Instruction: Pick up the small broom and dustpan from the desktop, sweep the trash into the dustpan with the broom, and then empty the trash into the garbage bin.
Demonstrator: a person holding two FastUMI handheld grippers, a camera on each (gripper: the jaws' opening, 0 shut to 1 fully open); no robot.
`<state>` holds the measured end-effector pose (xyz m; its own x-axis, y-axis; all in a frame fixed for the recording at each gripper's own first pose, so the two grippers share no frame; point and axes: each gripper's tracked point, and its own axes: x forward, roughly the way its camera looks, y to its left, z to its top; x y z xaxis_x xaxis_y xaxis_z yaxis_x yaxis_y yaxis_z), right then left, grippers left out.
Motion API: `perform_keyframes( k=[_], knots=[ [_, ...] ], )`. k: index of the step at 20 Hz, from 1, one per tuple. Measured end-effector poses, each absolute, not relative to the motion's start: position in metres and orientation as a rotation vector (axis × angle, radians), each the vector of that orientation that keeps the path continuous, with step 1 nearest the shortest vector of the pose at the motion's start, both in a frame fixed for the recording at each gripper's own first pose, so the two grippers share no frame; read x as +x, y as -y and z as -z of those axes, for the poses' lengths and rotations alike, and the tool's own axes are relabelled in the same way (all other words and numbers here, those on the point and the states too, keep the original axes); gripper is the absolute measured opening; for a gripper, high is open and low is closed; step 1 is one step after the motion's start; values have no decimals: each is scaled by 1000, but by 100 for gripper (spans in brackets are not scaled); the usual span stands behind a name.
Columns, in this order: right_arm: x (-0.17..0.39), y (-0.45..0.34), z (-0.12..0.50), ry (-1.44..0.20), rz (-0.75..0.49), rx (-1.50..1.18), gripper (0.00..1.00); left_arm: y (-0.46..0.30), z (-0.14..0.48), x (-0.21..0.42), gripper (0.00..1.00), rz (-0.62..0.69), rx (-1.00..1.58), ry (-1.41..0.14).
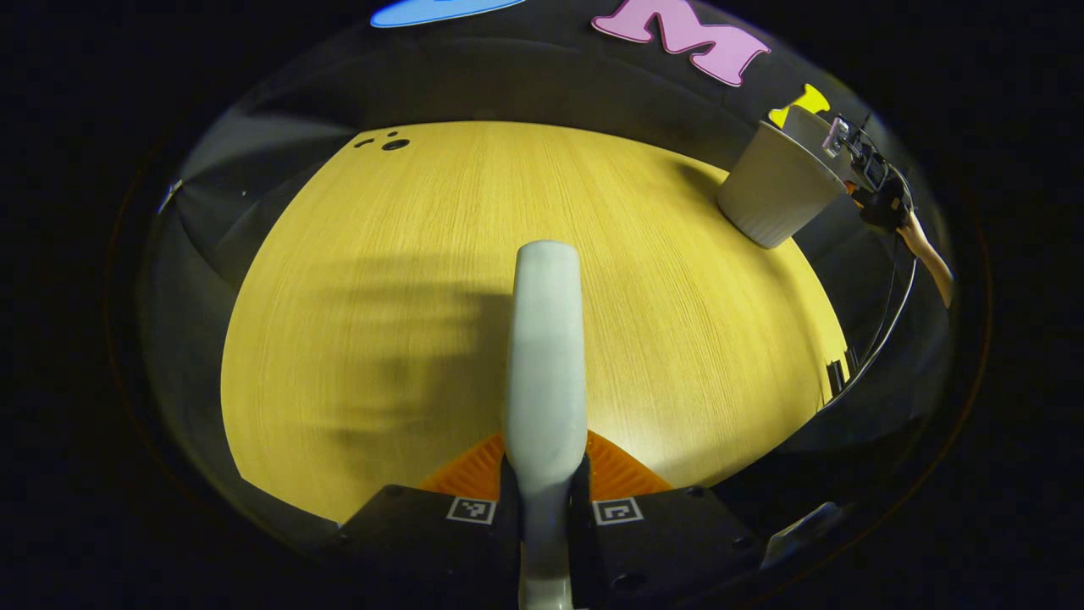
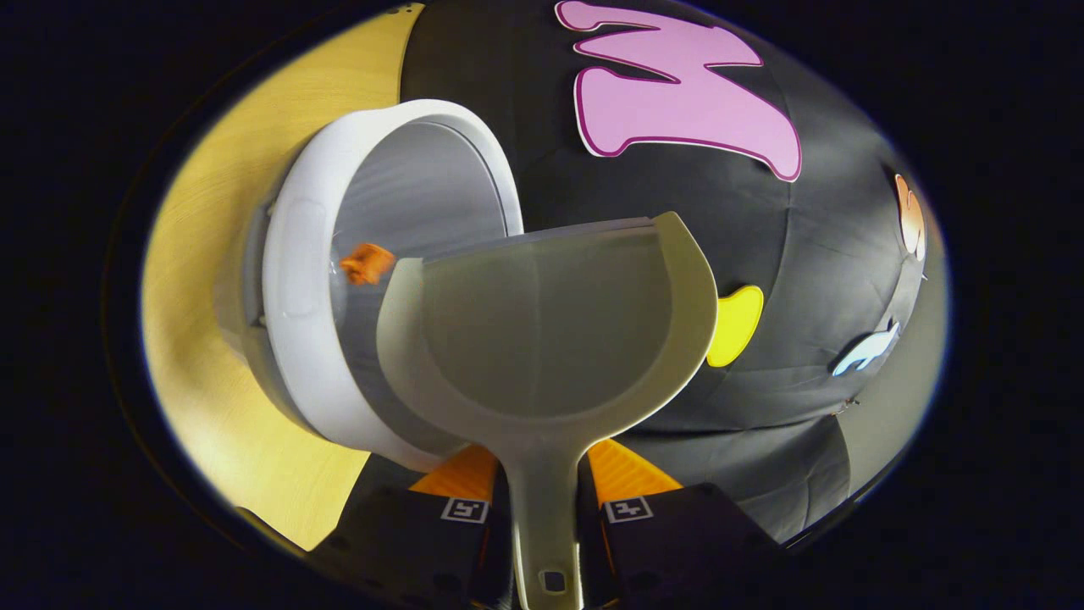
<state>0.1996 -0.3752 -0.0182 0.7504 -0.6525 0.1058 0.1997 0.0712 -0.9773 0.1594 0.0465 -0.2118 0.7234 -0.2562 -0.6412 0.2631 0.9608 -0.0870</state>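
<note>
The dustpan [image 2: 542, 330] is held by its handle in the right gripper [image 2: 542, 500], whose jaws are closed on that handle from both sides; its long axis runs straight forward from the jaws, with the scoop mouth at the far end, tipped over the rim of the garbage bin [image 2: 292, 280]. In the right gripper view the dustpan's front lip overlaps the bin's opening, so the pan lies directly ahead of the jaws and the bin just beyond and to the side of its lip. An orange scrap [image 2: 367, 263] shows inside the bin, close to the pan's edge, and the scoop itself looks bare, so I judge the emptying is done or nearly so. Out from the bin, in the left gripper view, the left gripper [image 1: 544, 496] has its jaws clamped on the broom [image 1: 546, 356] handle, which points straight forward over the bare tabletop [image 1: 356, 339], well apart from the bin [image 1: 775, 191], which stands at the tabletop's far edge. Beside the bin's rim a hand [image 1: 881, 207] with the other gripper appears. The right gripper is plainly the nearer one to the bin; any further tipping turns on the pan's lip staying inside the rim.
</note>
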Motion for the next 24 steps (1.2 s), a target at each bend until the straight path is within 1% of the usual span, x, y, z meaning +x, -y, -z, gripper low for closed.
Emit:
perform_keyframes(
  k=[3, 4, 5, 8, 9, 12, 14, 18, 21, 22, 24],
  knots=[
    [197, 382, 26, -442, 662, -1205, 35, -39, 205, 169, 27, 281, 15, -681],
    [195, 383, 28, -452, 662, -1146, 31, -34, 205, 171, 27, 284, 10, -676],
    [195, 383, 30, -456, 661, -1084, 35, -30, 205, 173, 27, 287, 7, -677],
    [191, 381, 29, -431, 661, -889, 35, -18, 204, 177, 29, 295, -1, -694],
    [188, 378, 27, -417, 660, -829, 35, -16, 203, 179, 27, 294, -3, -695],
    [182, 367, 13, -358, 657, -697, 35, -8, 197, 185, 27, 293, -12, -687],
    [182, 365, 6, -327, 649, -633, 35, -4, 193, 189, 26, 294, -13, -681],
    [180, 366, -2, -271, 631, -527, 35, -5, 186, 195, 27, 284, 1, -654],
    [183, 350, -19, -195, 583, -467, 34, -7, 185, 196, 26, 277, -22, -644],
    [182, 343, -27, -170, 571, -468, 35, -8, 187, 194, 27, 276, -31, -647],
    [184, 329, -36, -125, 539, -469, 35, -10, 189, 193, 26, 276, -39, -648]
  ],
)
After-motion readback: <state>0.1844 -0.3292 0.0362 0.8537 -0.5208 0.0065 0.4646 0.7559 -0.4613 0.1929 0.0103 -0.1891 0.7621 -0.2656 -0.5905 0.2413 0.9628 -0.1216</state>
